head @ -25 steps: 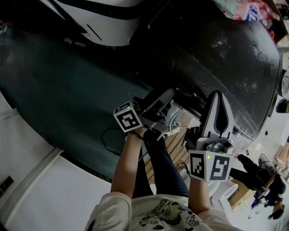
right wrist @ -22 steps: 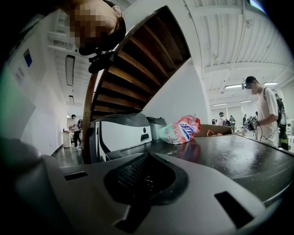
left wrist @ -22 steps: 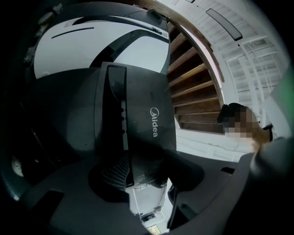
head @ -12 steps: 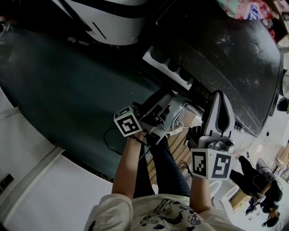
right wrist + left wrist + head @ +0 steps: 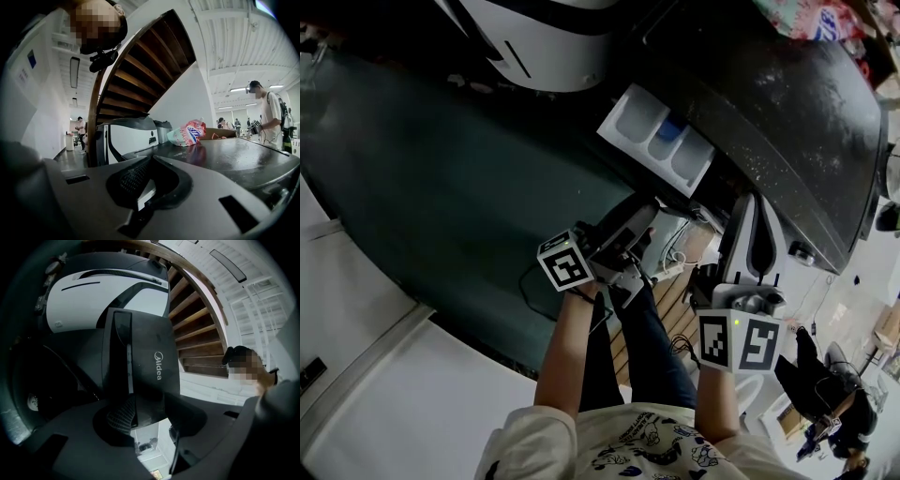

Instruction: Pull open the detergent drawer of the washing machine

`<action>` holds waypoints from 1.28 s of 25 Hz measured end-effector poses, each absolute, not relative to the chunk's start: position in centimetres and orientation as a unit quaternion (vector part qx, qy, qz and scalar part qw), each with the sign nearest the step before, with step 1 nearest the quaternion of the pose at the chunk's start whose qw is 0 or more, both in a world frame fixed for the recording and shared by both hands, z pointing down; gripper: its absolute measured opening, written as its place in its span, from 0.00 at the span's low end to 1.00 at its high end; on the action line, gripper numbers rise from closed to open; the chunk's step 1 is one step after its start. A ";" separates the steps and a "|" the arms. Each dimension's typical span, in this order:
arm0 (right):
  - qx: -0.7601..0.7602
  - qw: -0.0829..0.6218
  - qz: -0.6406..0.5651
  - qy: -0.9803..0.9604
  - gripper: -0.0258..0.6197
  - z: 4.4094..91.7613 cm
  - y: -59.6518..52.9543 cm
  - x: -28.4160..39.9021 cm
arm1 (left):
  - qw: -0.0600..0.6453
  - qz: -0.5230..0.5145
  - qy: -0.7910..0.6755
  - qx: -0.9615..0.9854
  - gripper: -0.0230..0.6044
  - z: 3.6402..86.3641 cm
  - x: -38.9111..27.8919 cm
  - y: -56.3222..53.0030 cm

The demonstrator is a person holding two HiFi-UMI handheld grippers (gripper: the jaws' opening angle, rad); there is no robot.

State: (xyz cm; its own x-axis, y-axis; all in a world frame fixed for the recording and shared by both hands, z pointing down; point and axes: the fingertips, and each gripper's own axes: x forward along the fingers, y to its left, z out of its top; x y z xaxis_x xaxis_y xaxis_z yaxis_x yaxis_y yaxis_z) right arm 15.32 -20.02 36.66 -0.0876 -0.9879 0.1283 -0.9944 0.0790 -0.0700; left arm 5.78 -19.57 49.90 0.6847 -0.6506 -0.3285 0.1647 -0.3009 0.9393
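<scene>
From the head view I see the pale plastic detergent drawer (image 5: 661, 141), three compartments side by side with something blue in the middle one. It stands pulled well out of the front of the dark, speckle-topped washing machine (image 5: 769, 103). It juts over the dark green floor (image 5: 441, 187), just beyond the tips of my left gripper (image 5: 151, 401).

In the left gripper view the drawer's glossy black front panel (image 5: 145, 357), with its white Midea logo lying sideways, fills the middle of the picture. Its near end sits in the gap between my fingers. The ribbed pad (image 5: 123, 413) of one finger lies against one side and the other finger closes off the far side, so I read it as a hold on the front panel. The fingers stand fairly wide and have just been opening a little.

My right gripper (image 5: 151, 159) hangs by the machine's near corner, off the drawer and about level with its top. Its fingers come together at the tips with nothing between them. Over them I look along the machine's top to a red-and-white soft pouch (image 5: 187, 133) lying there, with a brown wooden staircase (image 5: 136, 70) rising behind.

A second, white machine (image 5: 534, 47) with dark trim stands beside the washing machine, past the drawer.
</scene>
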 end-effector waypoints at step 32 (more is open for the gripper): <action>0.676 0.032 0.066 -0.733 0.06 37.4 -15.4 11.3 | 0.562 -0.366 -0.155 0.725 0.40 50.2 2.4 -14.6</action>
State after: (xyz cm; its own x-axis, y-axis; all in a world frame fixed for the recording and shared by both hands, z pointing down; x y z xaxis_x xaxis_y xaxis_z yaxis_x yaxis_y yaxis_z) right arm 11.30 -15.41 37.37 -0.0842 -0.9870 0.1368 -0.9955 0.0774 -0.0542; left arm 2.42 -14.59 50.23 0.6835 -0.6371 -0.3564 0.1863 -0.3198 0.9290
